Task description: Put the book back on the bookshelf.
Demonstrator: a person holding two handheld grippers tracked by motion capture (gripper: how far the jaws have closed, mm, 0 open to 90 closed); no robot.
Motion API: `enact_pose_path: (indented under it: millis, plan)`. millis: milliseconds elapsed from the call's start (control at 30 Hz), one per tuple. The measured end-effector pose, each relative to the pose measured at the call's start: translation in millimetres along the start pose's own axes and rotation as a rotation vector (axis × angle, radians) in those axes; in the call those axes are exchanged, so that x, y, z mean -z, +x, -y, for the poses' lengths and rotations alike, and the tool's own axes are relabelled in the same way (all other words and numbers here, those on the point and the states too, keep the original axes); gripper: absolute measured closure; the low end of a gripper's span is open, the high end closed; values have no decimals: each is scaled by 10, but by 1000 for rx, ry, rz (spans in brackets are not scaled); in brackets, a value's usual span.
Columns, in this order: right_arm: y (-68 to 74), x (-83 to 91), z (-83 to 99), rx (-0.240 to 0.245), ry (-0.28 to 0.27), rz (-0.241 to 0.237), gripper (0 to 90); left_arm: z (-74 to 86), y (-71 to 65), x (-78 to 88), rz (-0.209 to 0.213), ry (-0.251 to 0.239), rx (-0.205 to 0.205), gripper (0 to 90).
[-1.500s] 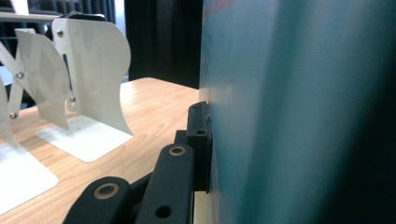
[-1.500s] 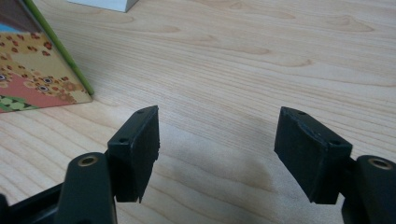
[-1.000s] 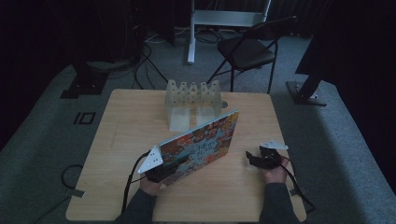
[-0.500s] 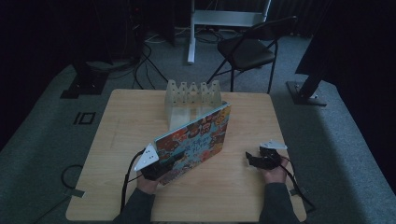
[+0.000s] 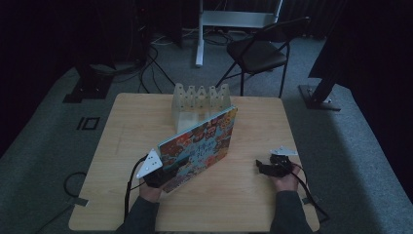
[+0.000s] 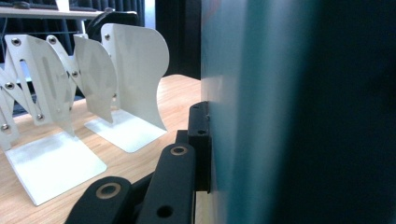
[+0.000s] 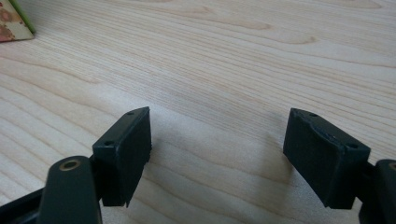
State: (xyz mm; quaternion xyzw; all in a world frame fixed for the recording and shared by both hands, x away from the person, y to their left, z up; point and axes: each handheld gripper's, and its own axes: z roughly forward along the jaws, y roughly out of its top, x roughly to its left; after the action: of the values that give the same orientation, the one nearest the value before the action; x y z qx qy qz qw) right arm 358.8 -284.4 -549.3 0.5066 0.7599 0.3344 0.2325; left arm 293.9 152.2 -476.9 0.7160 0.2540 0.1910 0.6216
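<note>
Gripping picture book (image 5: 199,146) near rack (image 5: 199,100)

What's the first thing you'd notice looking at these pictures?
The colourful picture book, tilted up mid-table with the left gripper clamped on its lower corner. Right behind it stands a white folding book rack, empty. The right gripper rests at the table's right side; its jaws have just been opening, with nothing between them.

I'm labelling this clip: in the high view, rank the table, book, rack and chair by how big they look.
1. Table, largest.
2. Book and chair look about alike; the chair stands farther from the camera, so I won't rank them.
3. Rack, smallest, partly hidden behind the book.
</note>
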Motion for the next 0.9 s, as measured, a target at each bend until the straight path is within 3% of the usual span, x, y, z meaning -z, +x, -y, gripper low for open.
enact_pose_path:
  millis: [567, 900]
  plan:
    - [-17, -14, -7, -10, 10, 0, 196, -29, -14, 51, -31, 7, -21, 813]
    - [-32, -22, -11, -23, 15, -6, 180, -36, 27, 94, -39, 7, -13, 813]
